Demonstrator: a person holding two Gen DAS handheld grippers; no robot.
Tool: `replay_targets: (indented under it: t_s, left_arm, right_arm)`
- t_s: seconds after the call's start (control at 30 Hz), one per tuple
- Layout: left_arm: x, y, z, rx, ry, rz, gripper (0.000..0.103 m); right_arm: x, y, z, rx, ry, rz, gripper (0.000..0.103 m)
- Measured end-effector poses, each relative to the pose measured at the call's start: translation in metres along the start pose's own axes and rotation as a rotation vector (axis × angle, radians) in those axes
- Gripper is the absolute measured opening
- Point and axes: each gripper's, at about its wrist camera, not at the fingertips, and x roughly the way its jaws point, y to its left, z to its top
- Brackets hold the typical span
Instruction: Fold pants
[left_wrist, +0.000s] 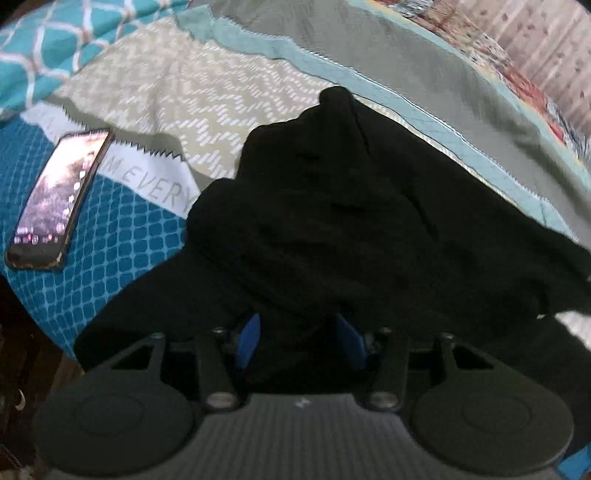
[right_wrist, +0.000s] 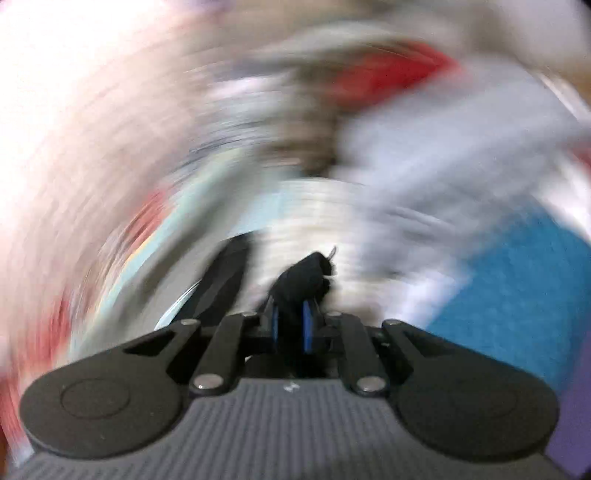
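The black pants (left_wrist: 351, 221) lie bunched in a heap on the patchwork quilt (left_wrist: 159, 92) in the left wrist view. My left gripper (left_wrist: 301, 328) is down in the near edge of the heap. Its blue pads (left_wrist: 251, 339) stand well apart, and loose black cloth lies between and over the fingertips, so it reads as open. In the right wrist view my right gripper (right_wrist: 291, 317) has its blue pads (right_wrist: 307, 325) close together, shut on a small fold of the black pants (right_wrist: 308, 271) that sticks out past the tips. That view is badly smeared by motion.
A phone (left_wrist: 55, 199) with its screen lit lies on the quilt's teal patch at the left, close to the bed's edge and the dark floor (left_wrist: 22, 350). Blurred pale cloth (right_wrist: 443, 147) and a blue patch (right_wrist: 517, 295) fill the right wrist view.
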Motion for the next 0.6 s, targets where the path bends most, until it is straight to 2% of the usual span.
replay_targets:
  t_s: [0.07, 0.17, 0.2, 0.27, 0.33, 0.4, 0.5, 0.6]
  left_arm:
    - [-0.003, 0.000, 0.000, 0.004, -0.001, -0.002, 0.050]
    - [-0.002, 0.003, 0.001, -0.022, 0.002, -0.016, 0.049]
    - [-0.003, 0.002, -0.001, -0.027, 0.002, -0.019, 0.049]
    - [-0.004, 0.001, -0.002, -0.023, 0.006, -0.022, 0.049]
    - [-0.004, 0.001, -0.001, -0.019, 0.008, -0.024, 0.049]
    - [-0.006, 0.002, 0.000, -0.023, 0.010, -0.030, 0.049]
    - [-0.005, 0.001, 0.000, -0.027, 0.011, -0.030, 0.050]
    - [-0.003, 0.000, 0.001, -0.021, 0.008, -0.026, 0.050]
  right_arm:
    - [-0.008, 0.067, -0.027, -0.353, 0.065, 0.138, 0.015]
    - [-0.010, 0.118, -0.085, -0.641, 0.222, 0.311, 0.012]
    - [-0.008, 0.127, -0.104, -0.712, 0.266, 0.332, 0.010]
    - [0.000, 0.134, -0.140, -0.812, 0.333, 0.309, 0.006]
    - [0.006, 0.132, -0.155, -0.813, 0.343, 0.264, 0.006]
    - [0.005, 0.125, -0.138, -0.726, 0.300, 0.236, 0.006]
    - [-0.012, 0.103, -0.093, -0.573, 0.144, 0.155, 0.006]
    - [-0.032, 0.061, -0.042, -0.371, -0.040, -0.030, 0.006]
